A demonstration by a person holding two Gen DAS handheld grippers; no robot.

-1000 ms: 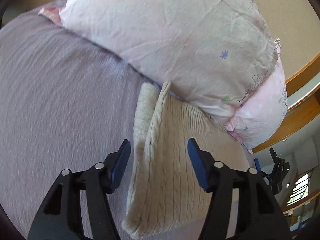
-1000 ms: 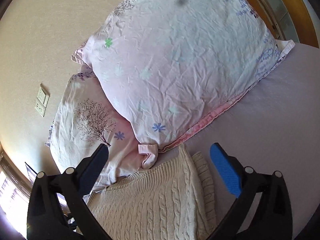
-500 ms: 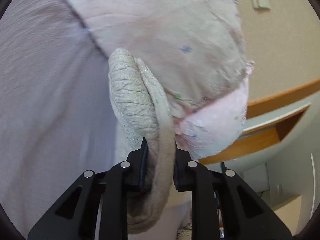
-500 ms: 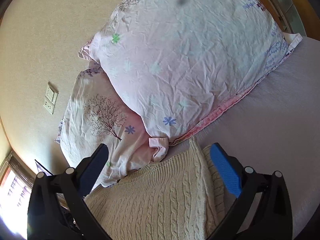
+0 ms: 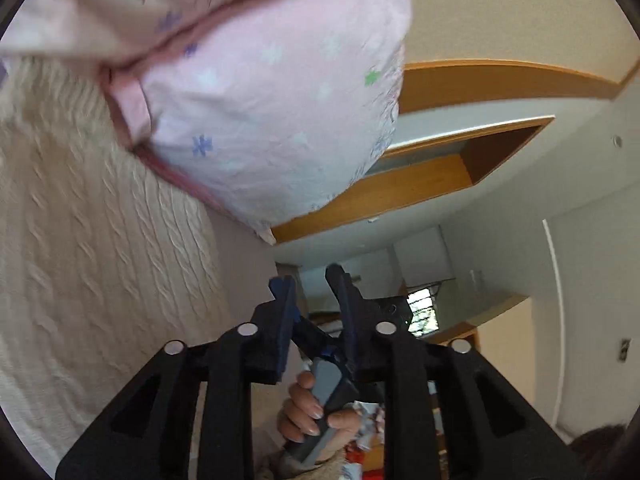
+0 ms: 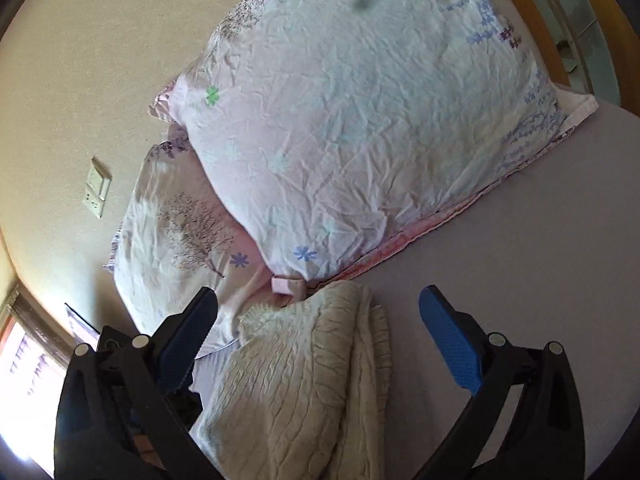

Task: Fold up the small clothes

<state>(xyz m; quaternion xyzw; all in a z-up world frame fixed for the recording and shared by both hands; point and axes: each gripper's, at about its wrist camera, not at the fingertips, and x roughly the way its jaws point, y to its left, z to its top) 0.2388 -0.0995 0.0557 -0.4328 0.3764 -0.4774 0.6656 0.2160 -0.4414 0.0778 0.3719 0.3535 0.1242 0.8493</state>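
A cream cable-knit sweater [image 6: 304,380] lies folded on the lilac bed sheet [image 6: 520,264], its far edge against the pillows. In the left wrist view the sweater [image 5: 100,248] fills the left side. My left gripper [image 5: 312,284] points off the sweater's right side toward the room; its jaws stand a narrow gap apart with nothing between them. My right gripper [image 6: 320,320] is open wide over the sweater's near end, one finger on each side, not touching it. The right gripper and the hand holding it [image 5: 316,396] show beyond my left fingers.
Two pink floral pillows [image 6: 360,120] are stacked against the beige wall at the head of the bed. A wall switch plate [image 6: 96,188] is at left. Wooden headboard trim [image 5: 400,188] and the room beyond lie to the right of the sweater.
My left gripper closed on the sweater's folded edge, then let it go and swung right toward the room. The sweater now lies flatter with a rounded fold. The right gripper stayed open, drifting slightly.
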